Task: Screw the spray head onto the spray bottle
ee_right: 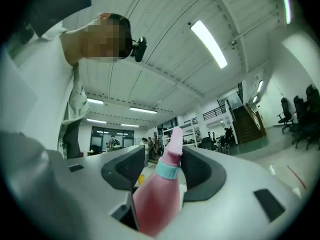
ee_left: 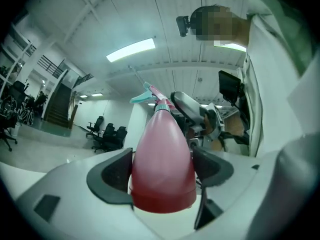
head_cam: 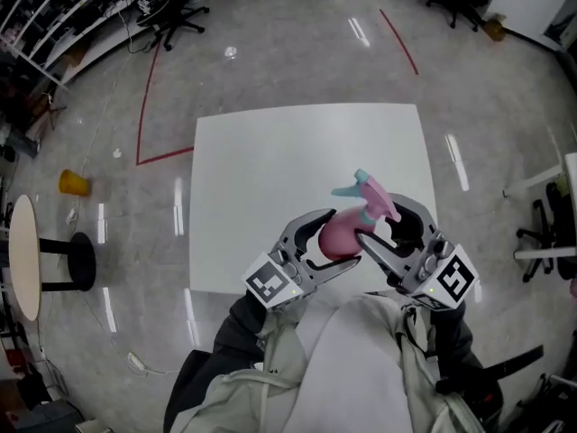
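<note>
A pink spray bottle (head_cam: 335, 234) is held in the air above the near edge of the white table (head_cam: 270, 170). My left gripper (head_cam: 341, 238) is shut on its wide body (ee_left: 162, 159), with both pads pressed on its sides. The pink spray head (head_cam: 374, 195) with a teal trigger sits on the bottle's neck, joined by a teal collar (ee_right: 167, 170). My right gripper (head_cam: 377, 220) stands round that collar, open: in the right gripper view (ee_right: 162, 171) a gap shows at the left pad. The bottle's base is hidden.
The person's pale sleeves (head_cam: 361, 368) fill the bottom of the head view. On the floor to the left are a round side table (head_cam: 22, 255) and a yellow object (head_cam: 74, 183). Red tape lines (head_cam: 144, 106) and office chairs (head_cam: 176, 12) lie beyond the table.
</note>
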Motion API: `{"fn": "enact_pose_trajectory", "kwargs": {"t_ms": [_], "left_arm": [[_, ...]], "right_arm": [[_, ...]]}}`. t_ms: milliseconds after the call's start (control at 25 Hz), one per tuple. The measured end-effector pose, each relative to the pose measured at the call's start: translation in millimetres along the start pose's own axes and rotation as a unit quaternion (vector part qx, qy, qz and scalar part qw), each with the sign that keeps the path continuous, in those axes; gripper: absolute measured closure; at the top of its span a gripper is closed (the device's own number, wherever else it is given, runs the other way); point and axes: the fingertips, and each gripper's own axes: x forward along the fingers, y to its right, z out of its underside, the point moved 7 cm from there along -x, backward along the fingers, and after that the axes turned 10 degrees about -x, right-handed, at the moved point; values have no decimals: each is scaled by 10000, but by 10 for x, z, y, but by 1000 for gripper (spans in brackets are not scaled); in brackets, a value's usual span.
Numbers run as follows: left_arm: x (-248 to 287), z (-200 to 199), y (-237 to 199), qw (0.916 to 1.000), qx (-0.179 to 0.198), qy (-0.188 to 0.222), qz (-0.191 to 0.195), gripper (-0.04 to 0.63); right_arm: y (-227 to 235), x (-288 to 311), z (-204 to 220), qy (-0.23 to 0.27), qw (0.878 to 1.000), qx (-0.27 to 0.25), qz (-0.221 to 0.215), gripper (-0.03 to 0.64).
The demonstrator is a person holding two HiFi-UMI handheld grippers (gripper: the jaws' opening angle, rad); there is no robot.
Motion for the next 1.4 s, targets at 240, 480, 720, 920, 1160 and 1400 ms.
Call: {"fn": "enact_pose_trajectory", "kwargs": {"t_ms": [240, 480, 720, 920, 1160, 1400], "left_arm": [[55, 158, 63, 9965, 265, -659, -431, 207], [187, 267, -44, 9591, 1309, -1197, -2206, 210], [258, 142, 57, 9608, 1640, -400, -2201, 222], [203, 48, -19, 9598, 1755, 99, -2190, 191], [371, 178, -113, 9626, 1710, -496, -2043, 156], [406, 288, -217, 9631, 1523, -694, -2109, 155]], "right_arm": [[-2, -55, 22, -563, 9971, -256, 443, 492], [-162, 84, 114, -1026, 9721, -452, 2061, 500], [-56, 59, -8, -612, 9859, -570, 1448, 511], [90, 57, -96, -333, 9990, -214, 225, 515], [-89, 187, 34, -620, 9949, -141, -787, 531], [-75, 246, 134, -777, 9954, -245, -506, 532]]}}
